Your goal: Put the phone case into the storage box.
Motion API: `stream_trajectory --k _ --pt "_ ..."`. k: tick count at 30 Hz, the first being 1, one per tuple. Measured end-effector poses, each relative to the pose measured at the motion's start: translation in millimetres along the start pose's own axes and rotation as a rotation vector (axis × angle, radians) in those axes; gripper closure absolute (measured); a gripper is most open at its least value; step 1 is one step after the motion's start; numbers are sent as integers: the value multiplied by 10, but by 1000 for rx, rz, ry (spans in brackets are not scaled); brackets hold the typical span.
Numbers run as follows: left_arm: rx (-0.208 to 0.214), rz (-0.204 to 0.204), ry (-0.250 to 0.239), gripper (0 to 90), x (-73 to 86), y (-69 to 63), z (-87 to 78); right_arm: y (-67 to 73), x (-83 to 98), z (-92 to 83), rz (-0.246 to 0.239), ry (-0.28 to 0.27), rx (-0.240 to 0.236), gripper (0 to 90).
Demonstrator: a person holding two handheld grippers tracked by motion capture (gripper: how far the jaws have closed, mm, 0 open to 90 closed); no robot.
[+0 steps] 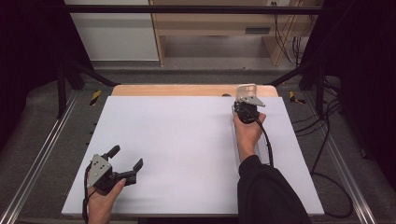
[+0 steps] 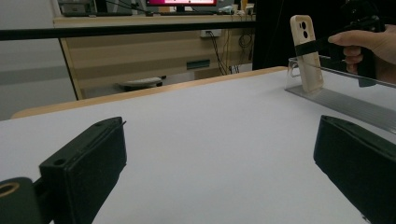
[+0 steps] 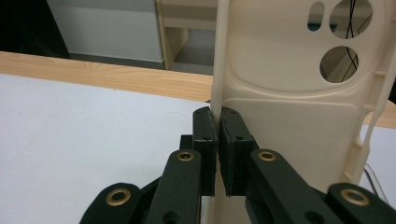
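Phone case (image 3: 299, 98): light, thin, somewhat flexible by the look of it, likely a soft plastic shell that bends if squeezed across its open face. Best taken by one long side wall, as now, where the rim gives the pads something firm to bite; smooth surface, so probably apt to swing or slip if pinched too near a corner.

Going left to right across the high view. Left tongs (image 1: 125, 158), low on the near left of the counter (image 1: 177, 154), resting in a hand, jaws spread wide with nothing between them; same wide gap seen in the left gripper view, bare white surface beyond. Well apart, toward the far right, right tongs (image 1: 246, 100) closed tight on the case edge, held upright at the far end of a clear plastic rack (image 2: 336, 88) lying along the right side of the counter. Whether the lower end of the case touches the rack or hangs just above it: cannot tell for certain.

Looks: cream or pale beige, matte, rounded corners, raised camera panel with two round holes and one small oval slot, a thin side rail with button cut-outs.
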State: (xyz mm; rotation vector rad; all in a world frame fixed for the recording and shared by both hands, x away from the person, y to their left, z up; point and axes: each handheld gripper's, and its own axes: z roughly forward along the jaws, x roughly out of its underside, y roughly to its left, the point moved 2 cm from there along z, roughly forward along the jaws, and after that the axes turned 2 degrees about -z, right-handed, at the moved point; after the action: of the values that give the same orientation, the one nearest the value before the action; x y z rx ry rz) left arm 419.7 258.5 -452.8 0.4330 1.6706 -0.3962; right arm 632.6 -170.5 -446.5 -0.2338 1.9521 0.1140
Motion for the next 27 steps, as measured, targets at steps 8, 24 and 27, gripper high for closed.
stream_trajectory --k 8,24,27 --pt "1 1 -1 23 -1 -5 0 -5 0 10 5 3 -6 859" --pt "2 0 -1 23 -4 -2 -3 -45 -5 7 33 -6 -5 758" --pt "0 -3 -1 23 -3 1 -4 -50 -23 -12 44 -14 -9 718"
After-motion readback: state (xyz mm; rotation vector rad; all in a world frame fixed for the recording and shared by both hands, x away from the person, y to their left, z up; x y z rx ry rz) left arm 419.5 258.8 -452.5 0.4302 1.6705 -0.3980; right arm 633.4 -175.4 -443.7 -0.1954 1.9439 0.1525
